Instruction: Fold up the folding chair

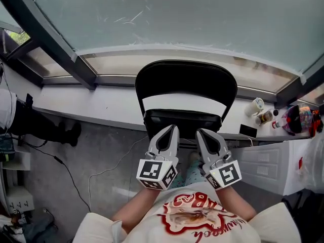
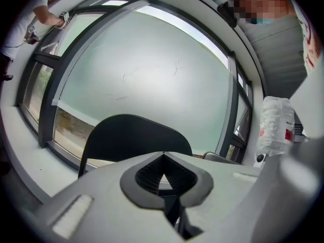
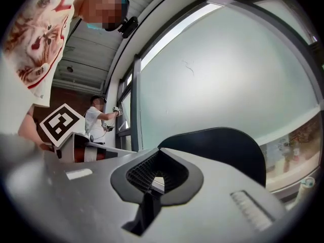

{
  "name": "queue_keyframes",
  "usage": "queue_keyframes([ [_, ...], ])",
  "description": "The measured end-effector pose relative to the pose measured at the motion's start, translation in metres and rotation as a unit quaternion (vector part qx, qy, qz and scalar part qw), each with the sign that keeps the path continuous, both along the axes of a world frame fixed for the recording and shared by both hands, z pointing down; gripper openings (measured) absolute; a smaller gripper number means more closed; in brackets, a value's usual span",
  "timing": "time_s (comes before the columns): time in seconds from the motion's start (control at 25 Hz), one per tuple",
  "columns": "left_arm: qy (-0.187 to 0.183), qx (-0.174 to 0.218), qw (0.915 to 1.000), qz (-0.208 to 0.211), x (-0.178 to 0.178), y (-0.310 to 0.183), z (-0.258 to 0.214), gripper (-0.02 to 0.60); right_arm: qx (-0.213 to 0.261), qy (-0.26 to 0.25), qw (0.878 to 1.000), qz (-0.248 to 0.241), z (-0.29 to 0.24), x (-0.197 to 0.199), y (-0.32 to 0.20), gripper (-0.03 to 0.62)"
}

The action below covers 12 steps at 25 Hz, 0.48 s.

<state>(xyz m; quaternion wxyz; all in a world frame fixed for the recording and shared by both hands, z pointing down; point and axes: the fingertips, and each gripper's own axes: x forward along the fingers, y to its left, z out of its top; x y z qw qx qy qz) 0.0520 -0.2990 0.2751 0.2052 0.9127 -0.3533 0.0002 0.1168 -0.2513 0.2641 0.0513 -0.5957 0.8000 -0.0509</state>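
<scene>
The black folding chair stands facing me in front of a frosted window, its curved backrest (image 1: 186,82) above the dark seat (image 1: 182,119). My left gripper (image 1: 173,127) and right gripper (image 1: 199,131) are side by side, pointing level at the seat's near edge. Whether the tips touch it I cannot tell. In the left gripper view the left gripper (image 2: 163,154) has its jaws together with nothing between them, and the backrest (image 2: 134,135) rises behind. The right gripper (image 3: 158,151) is likewise shut and empty, with the backrest (image 3: 223,146) beyond it.
A white window ledge (image 1: 96,105) runs behind the chair, with cups and bottles (image 1: 259,110) at its right end. A white cabinet (image 1: 263,163) stands to the right. Cables (image 1: 76,181) lie on the grey floor at left. Another person (image 3: 96,118) works by the far window.
</scene>
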Motion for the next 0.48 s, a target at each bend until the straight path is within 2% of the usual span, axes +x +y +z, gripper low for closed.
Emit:
queue_keyframes([
  [0.12, 0.009, 0.002, 0.9998, -0.018, -0.012, -0.009, -0.007, 0.003, 0.008, -0.005, 1.0, -0.004, -0.009, -0.004, -0.003, 0.023],
  [0.36, 0.022, 0.017, 0.9993, -0.024, -0.011, -0.022, -0.025, 0.003, 0.03, 0.006, 0.999, -0.03, -0.023, -0.016, -0.021, 0.023],
  [0.48, 0.021, 0.036, 0.9986, -0.031, -0.015, -0.033, -0.036, 0.003, 0.037, 0.003, 0.998, -0.048, -0.029, -0.023, -0.036, 0.023],
])
